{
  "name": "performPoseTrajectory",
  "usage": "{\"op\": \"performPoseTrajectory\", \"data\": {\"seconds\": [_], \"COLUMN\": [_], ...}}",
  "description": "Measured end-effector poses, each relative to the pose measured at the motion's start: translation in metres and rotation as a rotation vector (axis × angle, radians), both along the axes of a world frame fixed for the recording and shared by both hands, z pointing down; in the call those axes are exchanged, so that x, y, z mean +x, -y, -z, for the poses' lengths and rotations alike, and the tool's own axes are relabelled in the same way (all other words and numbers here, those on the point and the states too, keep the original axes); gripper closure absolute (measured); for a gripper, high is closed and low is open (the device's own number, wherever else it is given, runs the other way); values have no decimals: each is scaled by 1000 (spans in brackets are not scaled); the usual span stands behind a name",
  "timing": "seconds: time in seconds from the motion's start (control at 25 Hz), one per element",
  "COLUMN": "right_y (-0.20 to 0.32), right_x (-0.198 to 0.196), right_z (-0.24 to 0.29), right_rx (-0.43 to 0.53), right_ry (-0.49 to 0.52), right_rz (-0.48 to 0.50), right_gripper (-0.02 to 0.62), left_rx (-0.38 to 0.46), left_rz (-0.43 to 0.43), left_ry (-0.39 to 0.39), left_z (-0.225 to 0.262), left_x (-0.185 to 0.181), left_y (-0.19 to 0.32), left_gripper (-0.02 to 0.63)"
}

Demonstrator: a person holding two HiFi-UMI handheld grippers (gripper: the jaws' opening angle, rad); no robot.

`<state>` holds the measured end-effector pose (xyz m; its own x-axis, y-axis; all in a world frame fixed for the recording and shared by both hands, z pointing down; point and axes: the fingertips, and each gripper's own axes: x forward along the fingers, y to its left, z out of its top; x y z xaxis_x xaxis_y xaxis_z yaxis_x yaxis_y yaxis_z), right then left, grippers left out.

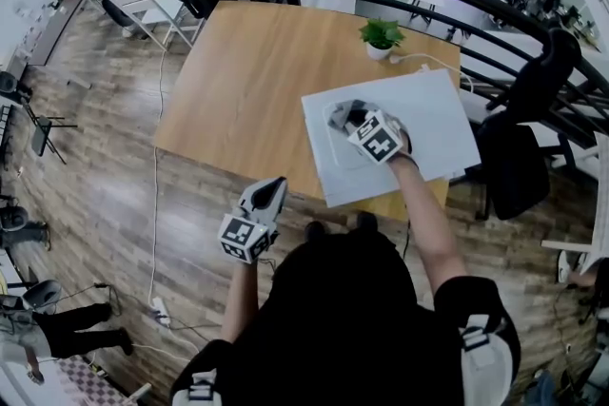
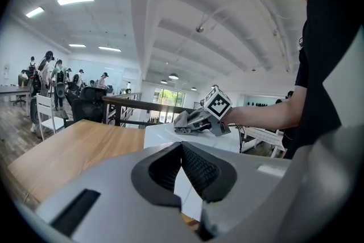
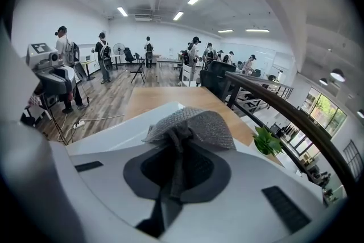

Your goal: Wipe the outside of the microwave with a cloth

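Step in hand: wiping microwave (image 1: 438, 124) top. Right tool (image 1: 350, 121), frame centre, clamped on cloth (image 3: 193, 122), pressing it down. Left tool (image 1: 275, 185), lower left, jaws together, empty. Next: sweep cloth across top, then sides.

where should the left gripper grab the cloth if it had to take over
Probably the loose flap of the cloth that fans out ahead of the right gripper, which pinches its bunched middle. That flap lifts off the microwave top, so the left gripper could come in low from the left, opened first, and close on its raised edge.
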<state>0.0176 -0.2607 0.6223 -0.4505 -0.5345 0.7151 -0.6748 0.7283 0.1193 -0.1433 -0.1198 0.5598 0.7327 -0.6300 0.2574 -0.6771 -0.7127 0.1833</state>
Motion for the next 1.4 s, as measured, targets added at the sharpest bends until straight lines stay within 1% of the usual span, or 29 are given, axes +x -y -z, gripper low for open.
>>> {"op": "performPoseTrajectory", "data": {"seconds": [0.28,0.56,0.8,1.0,1.12,1.4], "right_y": [5,12,10,15,11,10], "right_x": [33,80,115,148,166,197], "right_z": [2,3,3,9,3,5], "right_rx": [10,14,5,37,7,9], "right_ry": [3,-4,-11,-20,-27,-16], "right_rz": [-26,-75,-122,-154,-169,-202], "right_gripper": [577,577,577,577,577,577], "left_rx": [0,-2,-5,-3,-11,-9], "left_rz": [-8,-22,-28,-33,-26,1], "left_ry": [2,-1,-3,-1,-13,3], "left_z": [1,2,4,5,8,6], "left_x": [22,47,60,72,79,77], "left_y": [10,17,21,25,26,26], "left_gripper": [604,604,604,604,604,604]}}
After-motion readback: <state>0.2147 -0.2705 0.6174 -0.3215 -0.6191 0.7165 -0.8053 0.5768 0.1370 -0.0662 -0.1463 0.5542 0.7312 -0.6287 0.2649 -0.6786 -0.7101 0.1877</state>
